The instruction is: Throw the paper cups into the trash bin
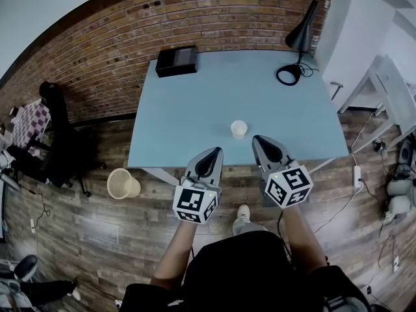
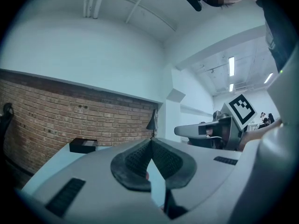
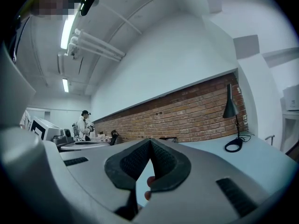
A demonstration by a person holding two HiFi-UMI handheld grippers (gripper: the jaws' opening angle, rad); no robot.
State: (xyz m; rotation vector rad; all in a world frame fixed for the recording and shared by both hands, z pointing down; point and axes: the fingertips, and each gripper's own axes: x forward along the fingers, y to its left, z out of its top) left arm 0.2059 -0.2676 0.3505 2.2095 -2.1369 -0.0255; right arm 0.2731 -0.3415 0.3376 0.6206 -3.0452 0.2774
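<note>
Both grippers are hanging level over the near edge of the table, side by side and pointing across it.

Left gripper: jaws are sitting fully together, pad tips meeting, nothing between them. Its own view is showing the same thing, tips touching at.

Right gripper: jaws are also sitting together, nothing clamped; the pads are meeting at.

Cup: one white paper cup is standing upright on the table near the front edge. It is sitting just ahead of the gap between the two grippers, a bit nearer the right one. Neither gripper is touching it.

Bin: a beige mesh bin is sitting on the wood floor, just off the table's front-left corner. It is well apart from the cup and left of the left gripper.

A black box is lying at the back-left of the table, against the brick wall. A black lamp is standing at the back-right, its round base on the tabletop and its cord trailing off beside it. A dark chair is standing on the floor left of the table.

The right gripper view is also catching a person far back in the room.
</note>
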